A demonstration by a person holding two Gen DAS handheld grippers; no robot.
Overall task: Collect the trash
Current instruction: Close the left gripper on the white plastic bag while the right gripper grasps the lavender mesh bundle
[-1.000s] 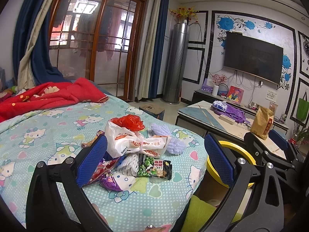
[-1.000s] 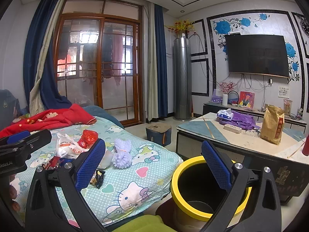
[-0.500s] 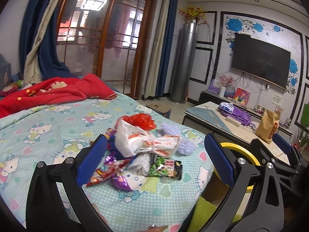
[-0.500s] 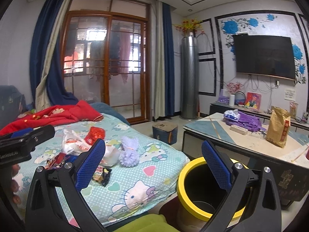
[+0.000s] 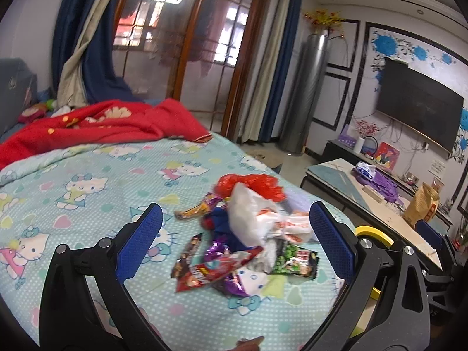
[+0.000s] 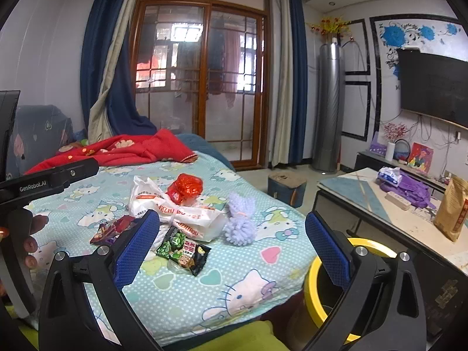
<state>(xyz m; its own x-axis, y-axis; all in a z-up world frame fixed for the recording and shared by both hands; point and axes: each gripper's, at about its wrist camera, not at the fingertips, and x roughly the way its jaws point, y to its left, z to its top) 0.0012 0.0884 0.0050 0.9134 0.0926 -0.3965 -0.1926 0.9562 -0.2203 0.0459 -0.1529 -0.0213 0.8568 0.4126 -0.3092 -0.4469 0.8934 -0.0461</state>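
Note:
A heap of trash lies on the cartoon-cat bedsheet (image 5: 87, 175): a white plastic bag (image 5: 263, 219) with orange print, a crumpled red bag (image 5: 251, 182), a green snack packet (image 5: 292, 263), red and purple wrappers (image 5: 216, 266). My left gripper (image 5: 234, 242) hangs open above and short of the heap, empty. In the right wrist view the same white bag (image 6: 175, 207), red bag (image 6: 185, 188), green packet (image 6: 184, 250) and a lilac pompom (image 6: 241, 225) show. My right gripper (image 6: 232, 244) is open and empty, held off the bed's corner. A yellow-rimmed bin (image 6: 336, 292) stands on the floor below it.
A red blanket (image 5: 96, 128) is bunched at the bed's far side. A low table (image 6: 395, 213) to the right carries a brown paper bag (image 6: 452, 207) and purple cloth (image 6: 409, 188). A small box (image 6: 286, 187) sits on the floor. A hand (image 6: 32, 234) holds the left gripper.
Both cameras have swung left and risen, so the trash heap sits more centred between the left fingers. The bin has slid to the right edge of both views. Nothing was picked up.

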